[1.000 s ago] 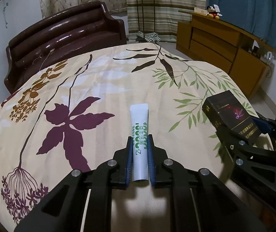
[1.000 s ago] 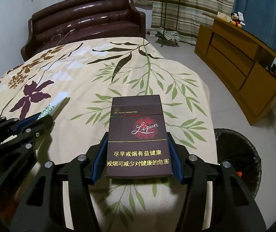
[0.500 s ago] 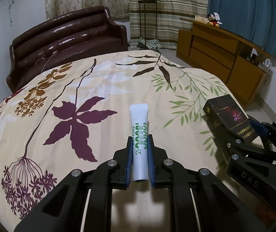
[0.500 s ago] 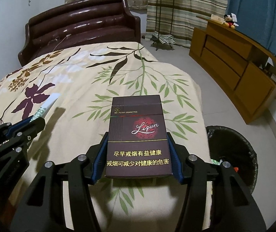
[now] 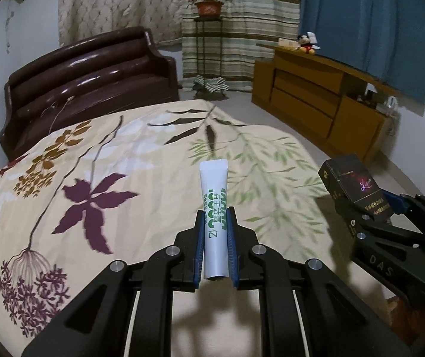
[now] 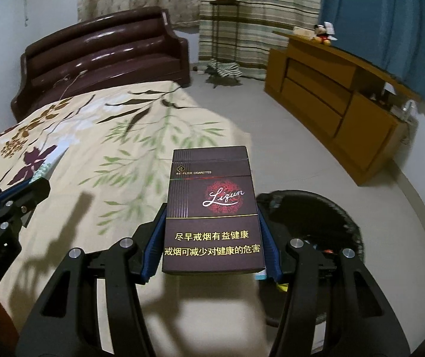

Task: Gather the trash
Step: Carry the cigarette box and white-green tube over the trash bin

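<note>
A white tube (image 5: 214, 217) is clamped in the left gripper (image 5: 215, 232) above the bed (image 5: 159, 148); a cigarette pack (image 6: 212, 214) is clamped in the right gripper (image 6: 212, 238) — bin (image 6: 325, 223) at 3 o'clock, partly behind the pack.

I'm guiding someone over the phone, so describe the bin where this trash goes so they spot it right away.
Start at the bed with the floral cover and go to its foot corner on the wooden cabinet side. There, on the pale floor, sits the trash bin, partly hidden behind the cigarette pack. It is round, black and open-topped, the only dark container on the floor.
</note>
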Action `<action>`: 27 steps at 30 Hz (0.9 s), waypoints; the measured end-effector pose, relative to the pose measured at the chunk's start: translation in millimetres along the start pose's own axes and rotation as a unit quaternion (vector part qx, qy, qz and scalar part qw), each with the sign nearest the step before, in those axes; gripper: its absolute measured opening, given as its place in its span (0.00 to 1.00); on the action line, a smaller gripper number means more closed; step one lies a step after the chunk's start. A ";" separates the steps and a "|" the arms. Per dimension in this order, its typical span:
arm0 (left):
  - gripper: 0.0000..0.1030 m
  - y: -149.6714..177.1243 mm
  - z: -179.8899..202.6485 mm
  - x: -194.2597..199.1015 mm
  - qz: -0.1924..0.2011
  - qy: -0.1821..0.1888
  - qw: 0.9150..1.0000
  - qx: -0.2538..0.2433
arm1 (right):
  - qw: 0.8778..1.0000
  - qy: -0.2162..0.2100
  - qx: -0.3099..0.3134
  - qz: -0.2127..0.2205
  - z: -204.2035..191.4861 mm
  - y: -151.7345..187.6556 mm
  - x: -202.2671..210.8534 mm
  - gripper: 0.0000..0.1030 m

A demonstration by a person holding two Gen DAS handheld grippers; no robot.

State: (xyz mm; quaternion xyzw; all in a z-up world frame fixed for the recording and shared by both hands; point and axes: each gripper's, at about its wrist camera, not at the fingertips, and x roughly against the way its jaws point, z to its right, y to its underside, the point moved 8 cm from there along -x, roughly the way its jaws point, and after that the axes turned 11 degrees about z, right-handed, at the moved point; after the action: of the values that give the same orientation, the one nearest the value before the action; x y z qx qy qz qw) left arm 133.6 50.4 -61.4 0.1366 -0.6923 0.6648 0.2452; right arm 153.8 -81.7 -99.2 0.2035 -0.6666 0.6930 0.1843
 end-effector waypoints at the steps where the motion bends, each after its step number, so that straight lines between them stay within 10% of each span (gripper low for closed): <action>1: 0.14 -0.5 5.2 -0.6 0.000 0.004 1.000 -0.002 | 1.000 0.006 -0.003 0.001 7.8 0.3 1.7 0.52; 27: 0.15 -6.4 149.6 -32.9 0.003 0.086 0.992 -0.089 | 0.993 0.098 -0.066 0.004 138.2 18.7 12.4 0.52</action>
State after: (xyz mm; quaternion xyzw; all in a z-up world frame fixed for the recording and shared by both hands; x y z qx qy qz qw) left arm 140.9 -102.3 -72.4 0.0546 -0.7253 0.6106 0.3132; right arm 138.4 -220.7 -104.7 0.1197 -0.6905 0.6647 0.2592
